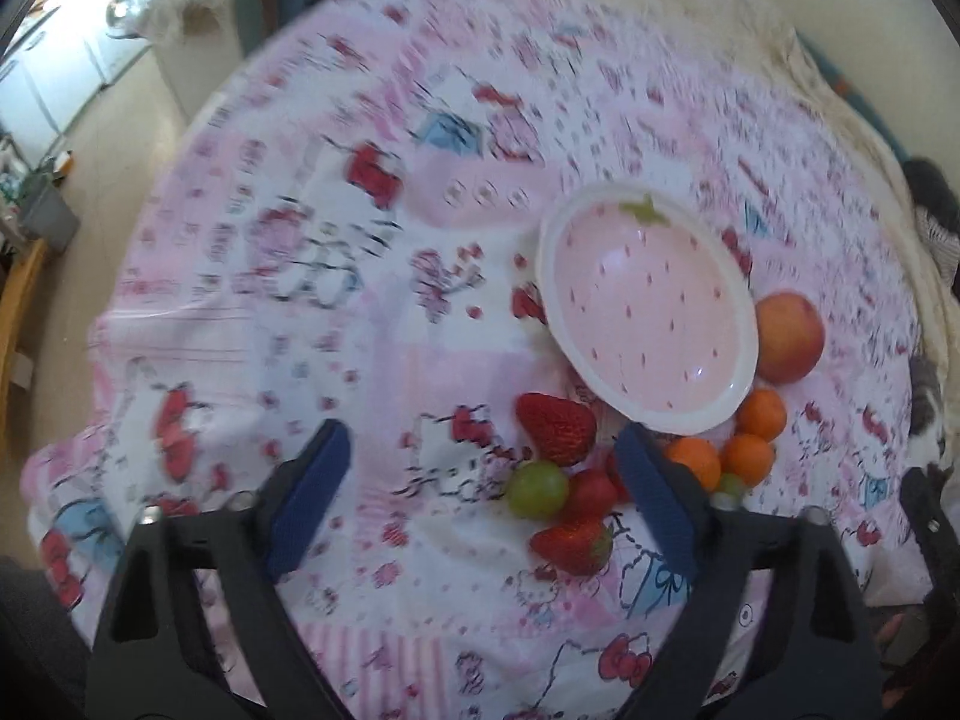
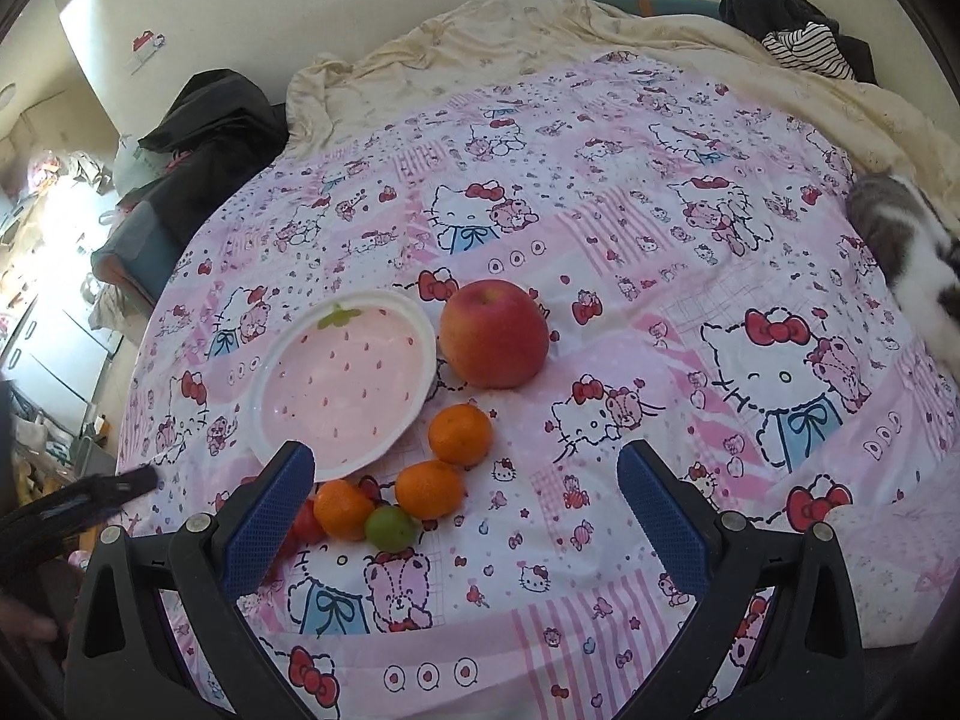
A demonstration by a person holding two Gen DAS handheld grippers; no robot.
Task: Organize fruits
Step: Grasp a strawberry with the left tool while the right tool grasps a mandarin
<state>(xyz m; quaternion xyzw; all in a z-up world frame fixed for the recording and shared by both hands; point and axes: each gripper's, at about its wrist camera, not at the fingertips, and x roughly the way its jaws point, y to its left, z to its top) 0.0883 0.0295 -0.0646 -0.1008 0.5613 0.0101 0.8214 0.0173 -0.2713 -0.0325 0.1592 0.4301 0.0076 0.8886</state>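
1. Underneath everything lies a bed covered by a pink and white cartoon-cat quilt (image 2: 600,228), with a crumpled cream blanket (image 2: 480,42) beyond it and dark clothes (image 2: 210,120) heaped past the quilt's far left corner.
2. A grey and white cat (image 2: 906,264) lies at the quilt's right edge, far to the right of the bowl.
3. The strawberry-patterned pink bowl (image 2: 345,384) sits empty on the quilt and serves as landmark.
4. A red apple (image 2: 495,342) stands just right of the bowl, nearly touching its rim.
5. Three small oranges (image 2: 429,489) lie in a curve just below the bowl's right side, with a green grape (image 2: 391,527) touching the lower two.
6. From the left wrist view, strawberries (image 1: 555,429) and a second green grape (image 1: 537,489) cluster just below the bowl's near left rim.
7. The left hand-held gripper (image 1: 480,468) points steeply down just below the bowl; its blue-padded jaws stand apart, the strawberries and grape between them, untouched by the pads.
8. The right hand-held gripper (image 2: 465,486) hovers below the bowl with jaws wide apart, clamped on nothing; the oranges show in the gap.
9. No readable writing appears; the left wrist view is blurred.
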